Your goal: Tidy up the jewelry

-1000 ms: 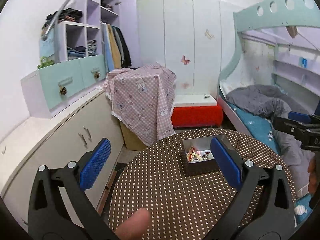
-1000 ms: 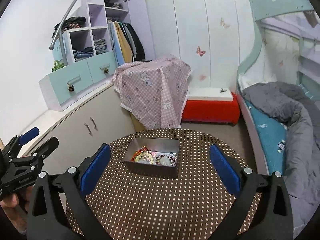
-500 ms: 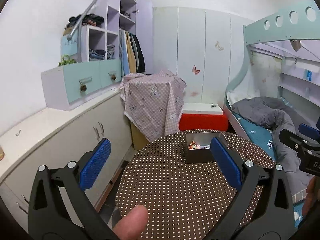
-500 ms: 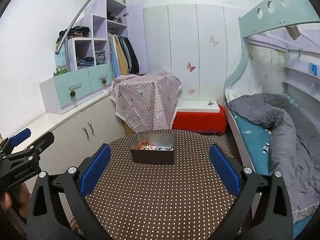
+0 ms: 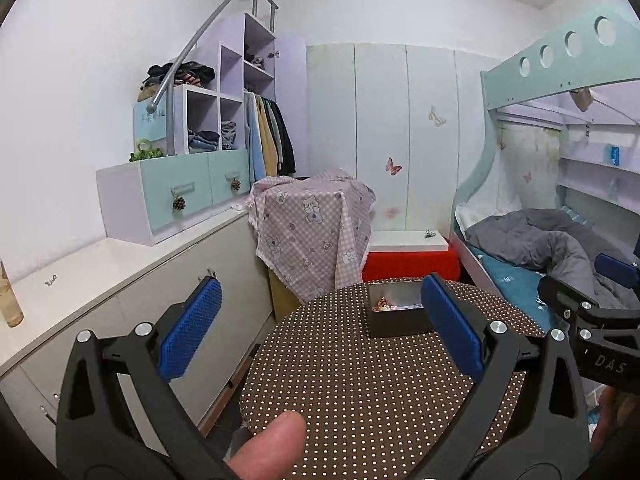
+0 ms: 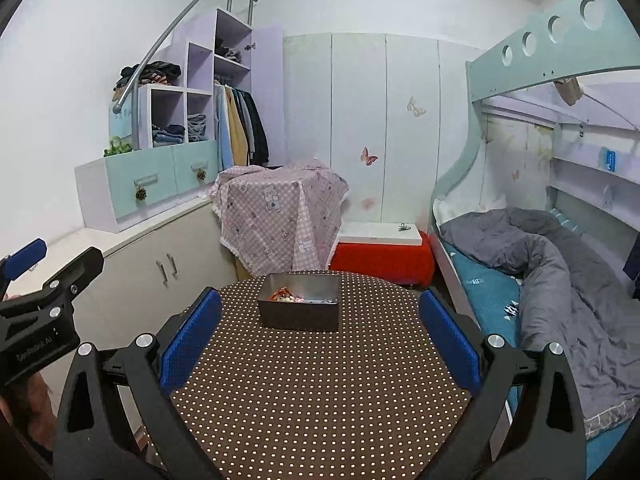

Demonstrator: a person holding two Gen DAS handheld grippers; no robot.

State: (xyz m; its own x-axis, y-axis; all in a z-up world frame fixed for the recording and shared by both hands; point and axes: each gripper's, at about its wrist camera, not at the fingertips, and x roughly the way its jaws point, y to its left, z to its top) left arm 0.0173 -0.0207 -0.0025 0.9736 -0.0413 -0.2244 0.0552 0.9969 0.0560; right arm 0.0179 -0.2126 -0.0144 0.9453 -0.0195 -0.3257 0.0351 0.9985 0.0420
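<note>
dark metal tin (image 6: 299, 317) holding a colourful jewelry (image 6: 285, 295) jumble

Small bedroom, white walls (image 6: 60, 80), flat even light. Back wall: white panelled wardrobe (image 6: 384, 120) with butterfly stickers (image 6: 368, 156). Left: low cream cabinets (image 5: 160, 280), teal-drawer unit (image 6: 152, 184) on top, lilac cubby shelving (image 6: 200, 92) with folded clothes, open rail of hanging jackets (image 6: 240, 128). Pink checked cloth (image 6: 280, 216) draped over something boxy, red box with white lid (image 6: 382, 252) beside it. Right: teal bunk bed (image 6: 540, 60), grey duvet (image 6: 560, 272). Round brown polka-dot table (image 6: 320, 380) in foreground
</note>
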